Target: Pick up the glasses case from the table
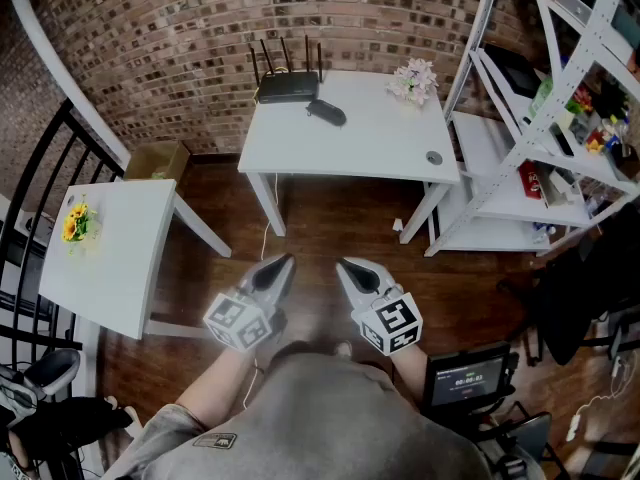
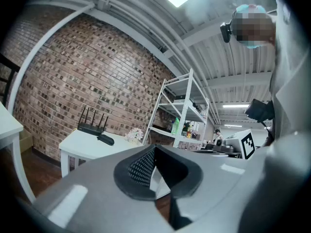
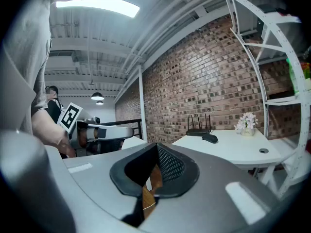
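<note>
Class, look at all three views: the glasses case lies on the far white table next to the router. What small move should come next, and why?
Probably a step forward, carrying the right gripper toward the glasses case. It and the left gripper hang near the body, jaws together and empty, well short of the white table.

No legible text, only square coded markers on left gripper (image 1: 281,265) and right gripper (image 1: 347,268), small screen (image 1: 468,379) digits blurred
</note>
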Tool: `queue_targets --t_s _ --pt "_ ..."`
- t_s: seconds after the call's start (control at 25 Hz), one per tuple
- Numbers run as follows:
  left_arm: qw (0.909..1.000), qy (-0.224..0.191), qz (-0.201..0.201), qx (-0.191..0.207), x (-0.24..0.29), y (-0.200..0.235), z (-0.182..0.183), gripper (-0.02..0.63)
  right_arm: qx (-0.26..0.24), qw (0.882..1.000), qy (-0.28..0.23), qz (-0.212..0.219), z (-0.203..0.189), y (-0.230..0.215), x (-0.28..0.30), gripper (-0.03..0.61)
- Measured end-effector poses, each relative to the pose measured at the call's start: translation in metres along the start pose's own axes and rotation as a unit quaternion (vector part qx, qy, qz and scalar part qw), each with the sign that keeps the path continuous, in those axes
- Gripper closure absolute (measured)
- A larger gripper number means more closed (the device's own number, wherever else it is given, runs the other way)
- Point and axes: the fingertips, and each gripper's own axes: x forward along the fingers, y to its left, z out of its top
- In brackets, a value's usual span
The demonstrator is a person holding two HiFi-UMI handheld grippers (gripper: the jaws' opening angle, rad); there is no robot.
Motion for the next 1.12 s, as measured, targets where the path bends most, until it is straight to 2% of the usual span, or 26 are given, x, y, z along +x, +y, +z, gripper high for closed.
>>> queue_targets --t_s 0.2,0.44,0.76,1.0,1.12 --pt "0.9999 0.011 0.001 0.0 0.032 0.01 0.003 0.623 0.012 1.0 0.001 -0.005 0.006 -0.032 0.01 0.566" --pt "0.9999 0.014 -0.001 0.003 0.088 0.047 0.009 0.623 0.012 1.0 0.009 -0.008 0.009 -0.082 0.051 0.566" --pt "0.9998 0.002 -0.012 -0.015 0.159 0.134 0.04 0.623 -0.001 0.999 0.03 -0.029 0.032 -0.149 0.141 0.566" --pt "0.9997 -0.002 -0.01 -0.022 0.192 0.214 0.067 0.623 -0.008 0.998 0.046 -0.046 0.047 -0.186 0.225 0.566" --pt "0.9996 -0.003 -0.006 -0.028 0.203 0.239 0.072 0.623 -0.014 0.997 0.057 -0.05 0.048 -0.197 0.251 0.566"
